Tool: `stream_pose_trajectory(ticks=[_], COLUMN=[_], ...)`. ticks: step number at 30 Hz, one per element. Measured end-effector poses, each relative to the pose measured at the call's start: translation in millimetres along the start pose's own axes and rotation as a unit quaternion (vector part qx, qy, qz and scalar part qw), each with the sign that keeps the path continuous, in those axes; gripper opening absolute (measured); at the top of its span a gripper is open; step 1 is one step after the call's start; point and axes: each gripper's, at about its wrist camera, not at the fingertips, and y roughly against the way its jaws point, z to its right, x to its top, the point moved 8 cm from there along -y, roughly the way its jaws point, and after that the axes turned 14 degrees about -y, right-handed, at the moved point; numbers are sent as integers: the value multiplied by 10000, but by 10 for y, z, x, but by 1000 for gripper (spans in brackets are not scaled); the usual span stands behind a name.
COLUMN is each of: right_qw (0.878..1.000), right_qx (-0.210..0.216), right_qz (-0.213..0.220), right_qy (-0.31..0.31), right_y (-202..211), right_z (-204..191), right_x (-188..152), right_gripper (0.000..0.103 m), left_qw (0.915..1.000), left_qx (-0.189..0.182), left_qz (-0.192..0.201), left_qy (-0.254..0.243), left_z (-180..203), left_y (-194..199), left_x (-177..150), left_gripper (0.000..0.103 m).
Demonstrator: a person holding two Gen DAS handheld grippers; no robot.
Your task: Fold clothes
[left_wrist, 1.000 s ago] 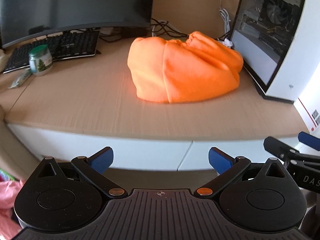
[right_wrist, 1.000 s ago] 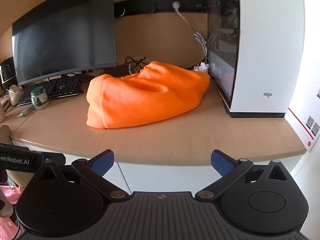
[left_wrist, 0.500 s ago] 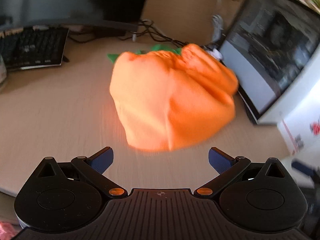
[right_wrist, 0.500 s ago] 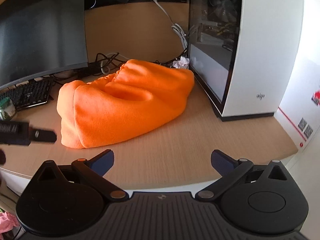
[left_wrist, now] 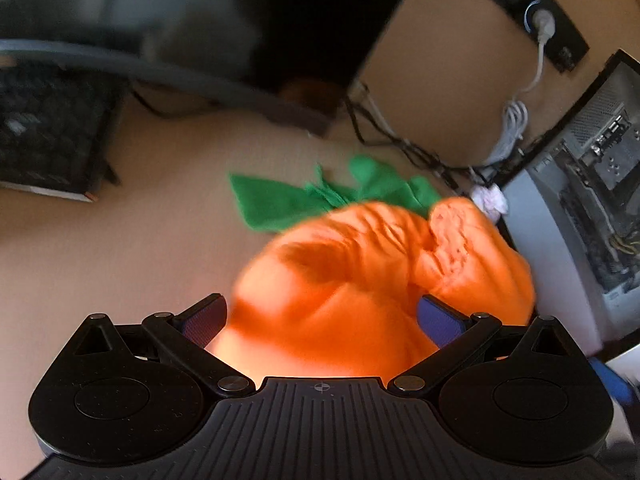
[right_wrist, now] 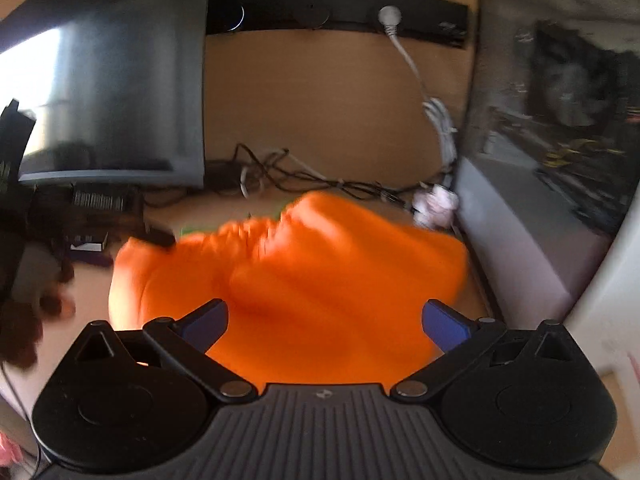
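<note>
A crumpled orange garment (left_wrist: 360, 280) lies heaped on the wooden desk (left_wrist: 120, 248), with a green cloth (left_wrist: 280, 200) showing behind it. My left gripper (left_wrist: 322, 318) is open and close over the heap, orange fabric filling the space between its blue-padded fingers (left_wrist: 440, 320). In the right wrist view the same orange garment (right_wrist: 320, 280) spreads in front of my right gripper (right_wrist: 325, 320), which is open, its fingers (right_wrist: 208, 322) right at the near edge of the fabric. Both views are motion-blurred.
A dark monitor (right_wrist: 112, 100) and keyboard (left_wrist: 48, 136) stand at the left. A white PC case (right_wrist: 560, 160) with a glass side rises at the right. Tangled cables (right_wrist: 300, 176) run along the back wall, under a power strip (right_wrist: 336, 16).
Both grippers have moved forward from beyond the desk's front edge to right over the orange heap. The green cloth behind it has come into view.
</note>
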Motion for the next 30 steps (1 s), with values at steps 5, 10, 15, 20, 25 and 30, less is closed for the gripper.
stream_pose_trajectory(ticks=[5, 10, 15, 20, 25, 30], right_qw=[9984, 9991, 9920, 9735, 9772, 9709], right_qx=[405, 125, -699, -1515, -1691, -2181], right_qz=[-197, -224, -231, -235, -215, 175], right_qy=[-328, 341, 1026, 1699, 1268, 976], right_y=[-710, -1117, -1107, -1076, -588, 70], right_z=[47, -48, 107, 257, 372, 283], right_x=[432, 582, 380, 197, 6, -376], right_gripper=[103, 103, 103, 103, 103, 103], left_qw=[9984, 9973, 9892, 9841, 9777, 9699], left_qx=[367, 500, 1315, 1622, 1874, 2042], left_qz=[-429, -523, -469, -67, 238, 767], left_qy=[60, 114, -436, -718, -915, -1080], left_z=[-103, -193, -373, -609, -888, -1010], left_y=[-306, -346, -194, 176, 499, 916], left_x=[-63, -144, -190, -161, -186, -237], left_gripper=[103, 102, 102, 102, 102, 101])
